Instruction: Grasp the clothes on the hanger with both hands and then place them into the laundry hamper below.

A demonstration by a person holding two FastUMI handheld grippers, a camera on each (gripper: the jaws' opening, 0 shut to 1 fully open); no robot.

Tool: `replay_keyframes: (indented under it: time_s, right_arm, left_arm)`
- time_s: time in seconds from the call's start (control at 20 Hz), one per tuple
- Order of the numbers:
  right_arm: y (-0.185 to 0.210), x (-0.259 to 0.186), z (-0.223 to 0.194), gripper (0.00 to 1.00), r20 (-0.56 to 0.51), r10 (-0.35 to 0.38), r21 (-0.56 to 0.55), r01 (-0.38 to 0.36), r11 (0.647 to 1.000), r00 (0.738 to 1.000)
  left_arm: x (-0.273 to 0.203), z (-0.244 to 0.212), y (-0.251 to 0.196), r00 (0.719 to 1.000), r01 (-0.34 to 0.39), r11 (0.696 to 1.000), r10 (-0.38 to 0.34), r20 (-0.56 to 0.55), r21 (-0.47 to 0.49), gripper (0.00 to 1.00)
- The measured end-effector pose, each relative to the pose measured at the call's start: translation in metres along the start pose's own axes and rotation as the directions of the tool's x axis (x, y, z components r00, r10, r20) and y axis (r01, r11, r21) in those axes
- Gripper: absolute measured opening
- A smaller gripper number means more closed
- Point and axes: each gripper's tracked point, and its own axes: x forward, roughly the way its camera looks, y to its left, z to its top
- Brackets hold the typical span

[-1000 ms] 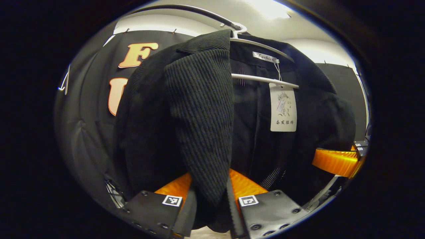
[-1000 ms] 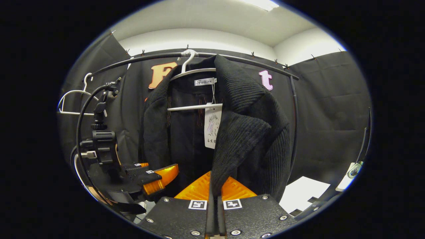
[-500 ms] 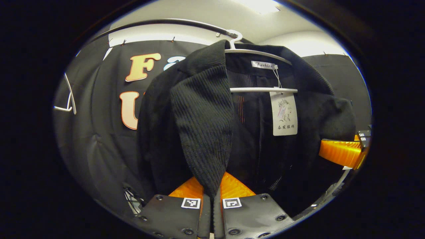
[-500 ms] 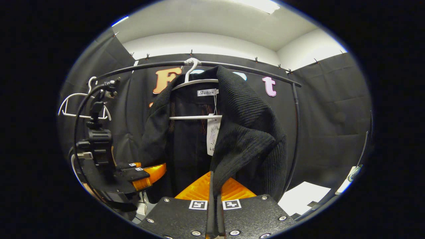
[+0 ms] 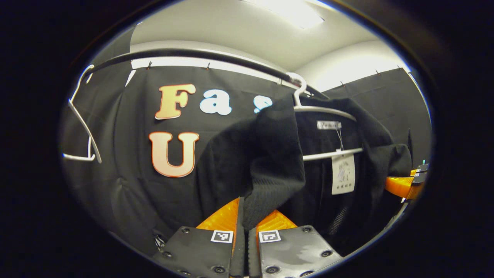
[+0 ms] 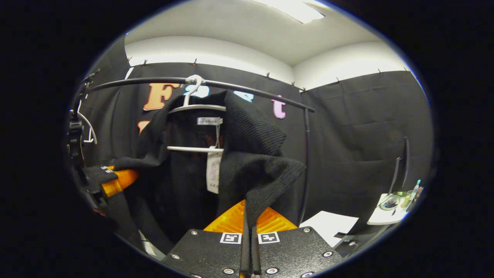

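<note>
A black ribbed-collar jacket (image 5: 270, 170) (image 6: 251, 154) hangs on a white hanger (image 5: 328, 112) (image 6: 197, 108) from a black rail (image 6: 247, 90). My left gripper (image 5: 247, 216) is shut on the jacket's left lapel, pulled out sideways from the hanger. My right gripper (image 6: 250, 212) is shut on the right lapel, also drawn outward. In the right gripper view the left gripper (image 6: 115, 179) shows at the far left, with the black cloth stretched to it. In the left gripper view the right gripper (image 5: 403, 185) shows at the far right. A paper tag (image 5: 343, 173) dangles inside the jacket.
An empty white hanger (image 5: 83, 127) (image 6: 87, 127) hangs at the rail's left end. A vertical rail post (image 6: 307, 154) stands right of the jacket. A white sheet (image 6: 328, 227) lies low on the right, and a small white shelf (image 6: 391, 210) with items sits farther right.
The left gripper closed on the lapel. Both grippers then drew back and apart, spreading the jacket's front off the hanger's shoulders; the hanger looks smaller and farther in both views.
</note>
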Motion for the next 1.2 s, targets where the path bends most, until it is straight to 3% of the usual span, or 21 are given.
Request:
replay_keyframes:
  time_s: [0.15, 0.2, 0.25, 0.3, 0.4, 0.65, 0.8, 1.2]
  right_arm:
    - [-0.02, -0.002, 0.031, 0.01, 0.064, -0.032, -0.006, 0.033, 0.999, 0.997]
    - [-0.029, 0.0, 0.04, 0.01, 0.073, -0.04, -0.003, 0.04, 0.999, 0.997]
    - [-0.037, 0.003, 0.047, 0.05, 0.078, -0.044, -0.001, 0.044, 0.999, 0.996]
    - [-0.046, 0.006, 0.055, 0.0, 0.091, -0.052, -0.002, 0.053, 0.999, 0.994]
    - [-0.065, 0.013, 0.071, 0.0, 0.132, -0.076, -0.02, 0.079, 0.997, 0.988]
    - [-0.102, 0.054, 0.078, 0.0, 0.135, -0.108, -0.035, 0.114, 0.993, 0.985]
    - [-0.116, 0.087, 0.076, 0.0, 0.131, -0.114, -0.038, 0.12, 0.992, 0.985]
    - [-0.124, 0.147, 0.055, 0.0, 0.105, -0.116, -0.084, 0.125, 0.989, 0.988]
  left_arm:
    - [-0.002, 0.028, 0.027, 0.995, -0.086, 0.996, 0.087, 0.056, -0.011, 0.07]
    - [-0.002, 0.038, 0.039, 0.99, -0.118, 0.993, 0.119, 0.076, -0.007, 0.14]
    - [-0.003, 0.047, 0.044, 0.986, -0.141, 0.99, 0.14, 0.093, -0.002, 0.14]
    - [-0.003, 0.058, 0.051, 0.98, -0.162, 0.987, 0.161, 0.114, 0.005, 0.11]
    - [-0.003, 0.076, 0.066, 0.966, -0.212, 0.977, 0.206, 0.153, 0.023, 0.14]
    - [0.003, 0.109, 0.091, 0.934, -0.297, 0.954, 0.282, 0.218, 0.038, 0.11]
    - [0.013, 0.115, 0.104, 0.918, -0.34, 0.939, 0.322, 0.231, 0.043, 0.13]
    - [0.023, 0.089, 0.119, 0.908, -0.388, 0.918, 0.366, 0.205, 0.083, 0.11]
